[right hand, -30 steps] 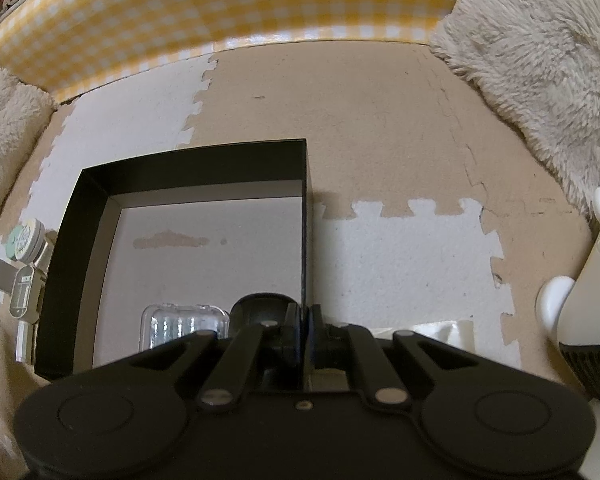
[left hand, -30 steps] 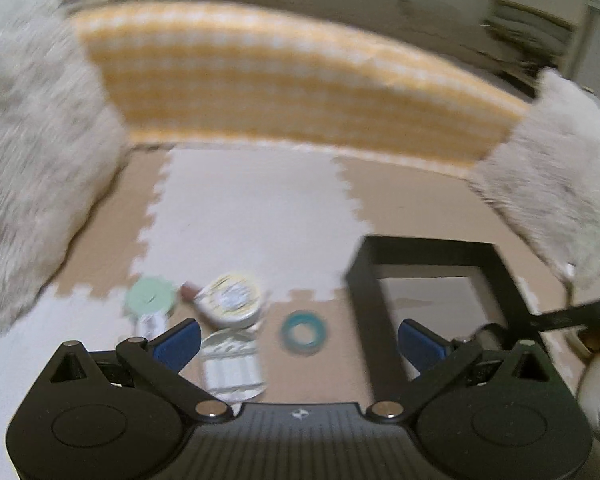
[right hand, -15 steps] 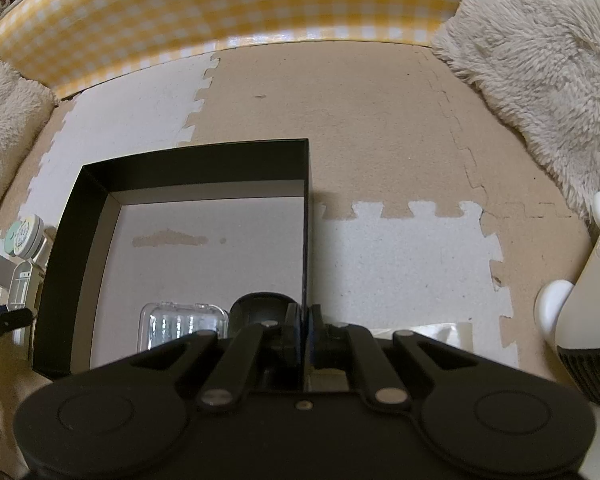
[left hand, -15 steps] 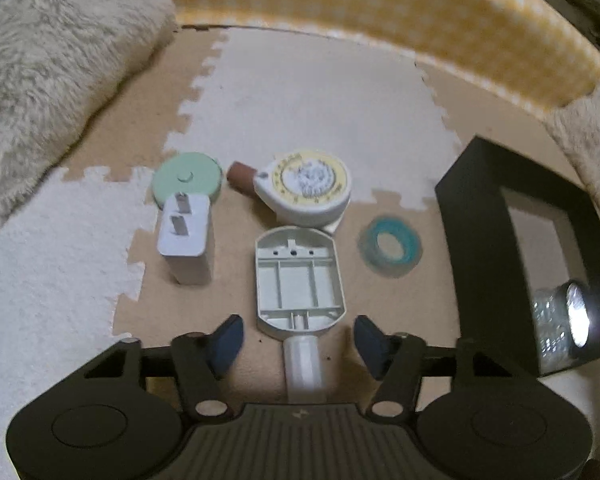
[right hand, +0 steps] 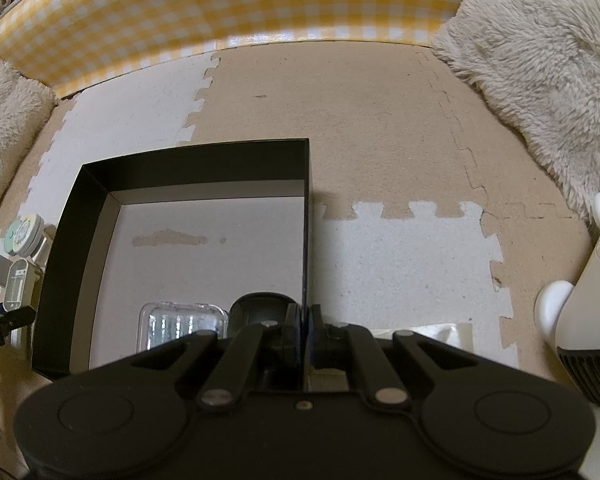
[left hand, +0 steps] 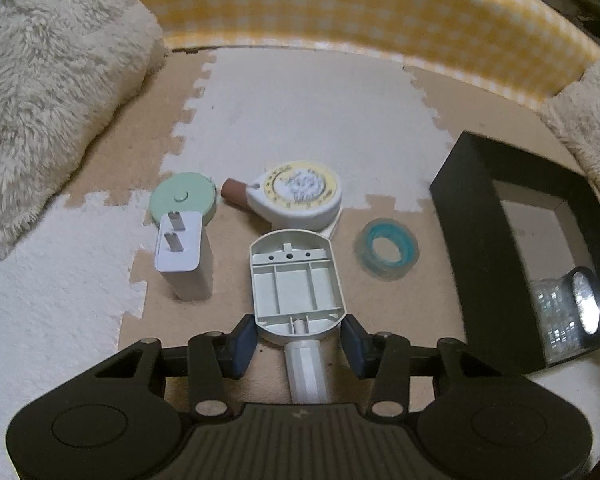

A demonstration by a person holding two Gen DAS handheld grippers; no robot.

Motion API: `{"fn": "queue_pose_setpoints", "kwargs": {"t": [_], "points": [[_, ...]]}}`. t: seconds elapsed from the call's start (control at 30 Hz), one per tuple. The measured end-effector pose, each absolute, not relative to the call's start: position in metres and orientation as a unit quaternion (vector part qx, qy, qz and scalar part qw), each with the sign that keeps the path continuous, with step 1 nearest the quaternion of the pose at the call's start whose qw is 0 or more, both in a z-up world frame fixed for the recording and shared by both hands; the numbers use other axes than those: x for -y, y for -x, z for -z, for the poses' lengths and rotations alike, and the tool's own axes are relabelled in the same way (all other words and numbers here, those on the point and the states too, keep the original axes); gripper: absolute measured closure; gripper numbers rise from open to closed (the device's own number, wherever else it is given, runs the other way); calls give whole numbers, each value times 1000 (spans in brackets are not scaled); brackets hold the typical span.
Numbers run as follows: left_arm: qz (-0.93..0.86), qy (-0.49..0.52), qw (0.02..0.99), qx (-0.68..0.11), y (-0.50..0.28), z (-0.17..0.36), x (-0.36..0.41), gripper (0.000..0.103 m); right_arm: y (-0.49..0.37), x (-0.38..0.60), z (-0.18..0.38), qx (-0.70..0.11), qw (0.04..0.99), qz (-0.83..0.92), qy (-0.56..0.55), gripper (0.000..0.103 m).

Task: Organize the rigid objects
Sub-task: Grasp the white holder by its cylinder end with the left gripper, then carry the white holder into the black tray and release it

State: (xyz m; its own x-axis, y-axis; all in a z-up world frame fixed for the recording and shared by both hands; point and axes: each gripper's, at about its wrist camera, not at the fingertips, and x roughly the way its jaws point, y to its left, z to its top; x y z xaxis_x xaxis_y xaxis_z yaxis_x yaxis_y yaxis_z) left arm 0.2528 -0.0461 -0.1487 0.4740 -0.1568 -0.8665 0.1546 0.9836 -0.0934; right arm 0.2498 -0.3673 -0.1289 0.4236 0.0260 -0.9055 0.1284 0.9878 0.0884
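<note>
My left gripper [left hand: 299, 342] is open, its blue pads on either side of the near end of a white plastic handled shell [left hand: 296, 280] lying on the mat. Beyond lie a white plug adapter [left hand: 184, 258], a green round case [left hand: 182, 200], a yellow-faced tape measure [left hand: 300, 196] and a blue tape roll [left hand: 386, 248]. The black box [left hand: 472, 232] stands to the right. In the right wrist view my right gripper [right hand: 305, 320] is shut on the box's right wall [right hand: 306, 216]. Inside the box [right hand: 100, 184] lie a clear plastic case [right hand: 182, 324] and a dark round object [right hand: 260, 308].
Foam puzzle mats cover the floor. A yellow checked barrier [left hand: 340, 4] runs along the back. Fluffy cushions sit at the left [left hand: 48, 80] and right [right hand: 540, 80]. A white device [right hand: 588, 300] stands at the right edge of the right wrist view.
My left gripper has swung left from the box, dropped low and moved forward until its open pads flank the white shell. The right gripper has held still on the box wall.
</note>
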Motion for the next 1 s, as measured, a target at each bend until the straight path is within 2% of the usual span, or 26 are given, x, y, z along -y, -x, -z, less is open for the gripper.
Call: {"fn": "queue_pose_setpoints", "kwargs": {"t": [0.23, 0.53, 0.77, 1.0], "points": [[127, 25, 872, -472, -236, 117, 56, 56, -250, 367, 129, -536, 841, 30, -71, 99], [214, 48, 880, -421, -225, 78, 105, 56, -250, 366, 129, -537, 840, 31, -69, 99], [233, 54, 874, -423, -236, 88, 147, 56, -251, 365, 130, -538, 840, 31, -66, 99], [221, 73, 867, -441, -240, 111, 159, 56, -251, 364, 130, -538, 840, 30, -62, 99]]}}
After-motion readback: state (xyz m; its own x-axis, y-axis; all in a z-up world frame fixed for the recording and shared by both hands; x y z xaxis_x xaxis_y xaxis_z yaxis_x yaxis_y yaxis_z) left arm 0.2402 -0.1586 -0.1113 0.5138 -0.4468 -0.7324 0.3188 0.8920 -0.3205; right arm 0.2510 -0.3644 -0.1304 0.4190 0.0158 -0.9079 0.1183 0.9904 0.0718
